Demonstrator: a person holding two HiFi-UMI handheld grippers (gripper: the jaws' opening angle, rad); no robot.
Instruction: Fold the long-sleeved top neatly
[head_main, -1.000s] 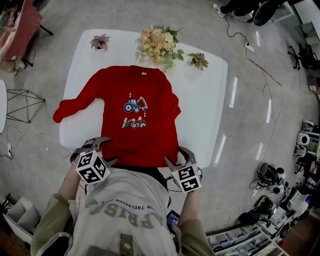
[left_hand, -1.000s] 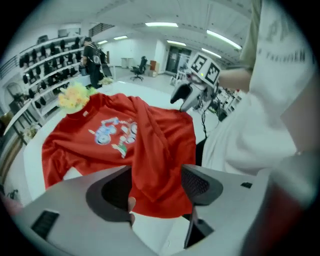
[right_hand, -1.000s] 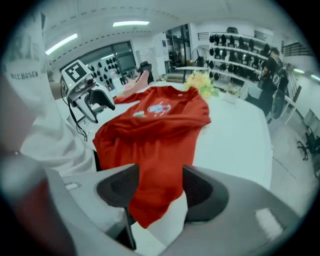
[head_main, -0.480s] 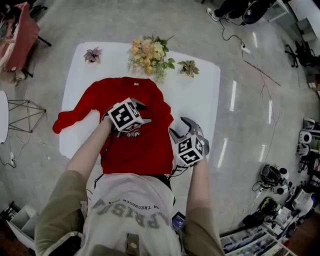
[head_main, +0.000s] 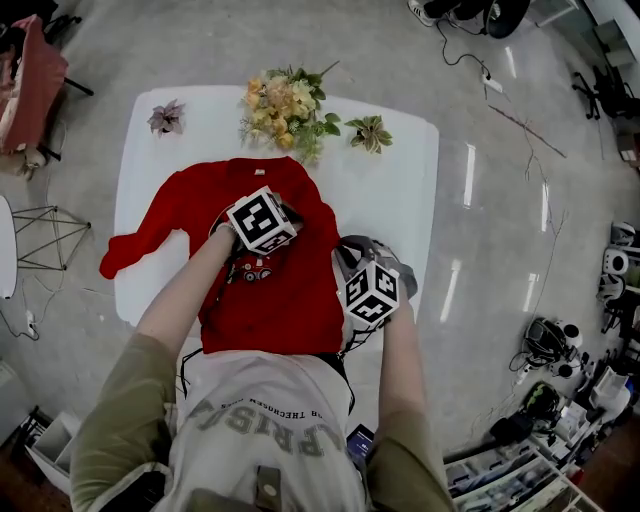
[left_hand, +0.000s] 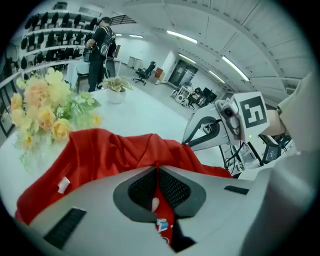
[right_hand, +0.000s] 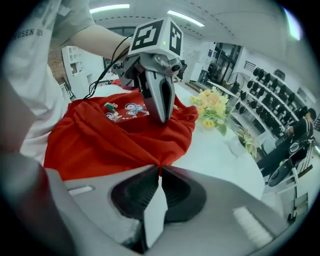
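**Two thin pinches, one trailing sleeve**

The red top lies spread on the white table, collar end nearest the flowers. Its one sleeve runs out left of the flowers, cuff at the table's edge. If the body is lifted, I'd guess that sleeve drags and skews the fold.

The left gripper has just closed on a ridge of chest cloth. The right gripper has just closed on the side edge, farther from the flowers. Either may hold only one layer and slip.

The other sleeve is nowhere to be seen. The person's body cuts off the hem. The print on the collar tag is too small to read.
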